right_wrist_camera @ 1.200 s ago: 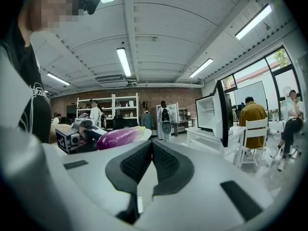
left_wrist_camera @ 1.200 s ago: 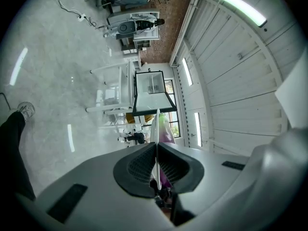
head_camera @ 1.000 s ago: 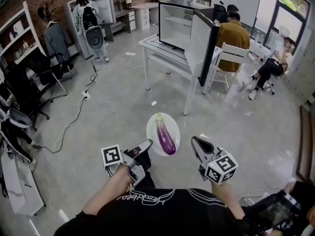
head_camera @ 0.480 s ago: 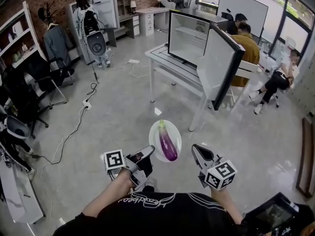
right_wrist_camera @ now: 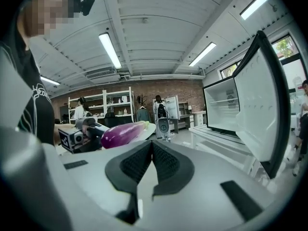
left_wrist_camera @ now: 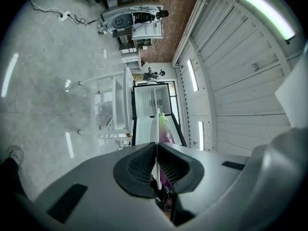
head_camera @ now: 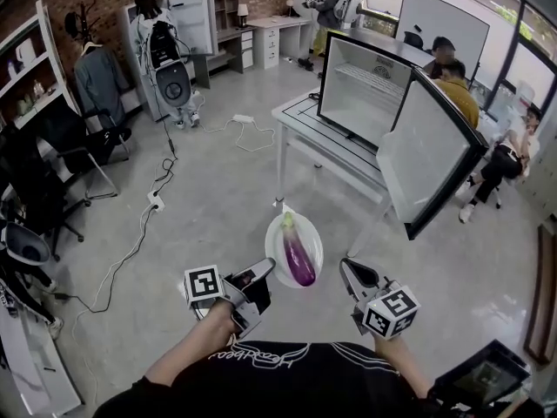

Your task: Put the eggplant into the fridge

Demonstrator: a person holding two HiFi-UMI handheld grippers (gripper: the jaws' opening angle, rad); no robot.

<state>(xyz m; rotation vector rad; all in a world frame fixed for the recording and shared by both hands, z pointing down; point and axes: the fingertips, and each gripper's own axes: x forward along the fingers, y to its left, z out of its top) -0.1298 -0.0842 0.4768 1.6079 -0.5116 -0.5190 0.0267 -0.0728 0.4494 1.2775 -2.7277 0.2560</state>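
My left gripper (head_camera: 264, 271) has its fingers (left_wrist_camera: 137, 166) clamped on the near rim of the white plate (head_camera: 275, 233). In the left gripper view the plate's edge runs as a thin line straight between the pads. The eggplant (head_camera: 298, 252) lies loose on that plate, green stem end pointing away from me and fat purple end nearer, out over the floor between my two grippers. My right gripper (head_camera: 346, 268) has its fingers pressed together with nothing between them. It sits just beside the plate's right rim, and I cannot tell whether it touches. Ahead, the fridge (head_camera: 370, 90) stands on a white bench (head_camera: 300, 124) with its door (head_camera: 426, 159) swung wide open and bare shelves inside. I judge the eggplant firm but glossy, so it should slide or roll as soon as the plate tips. The plate is stiff but held by one edge only, so the eggplant's weight pulls on my left grip, and the plate needs to stay level. If I have to lift the eggplant off, I would take it across the thick middle of the body, where the fingers get the widest seat. I would squeeze gently, because the skin probably dents and bruises. The tapering stem end looks too narrow and slick to trust. The other option is to set plate and eggplant on a shelf together.
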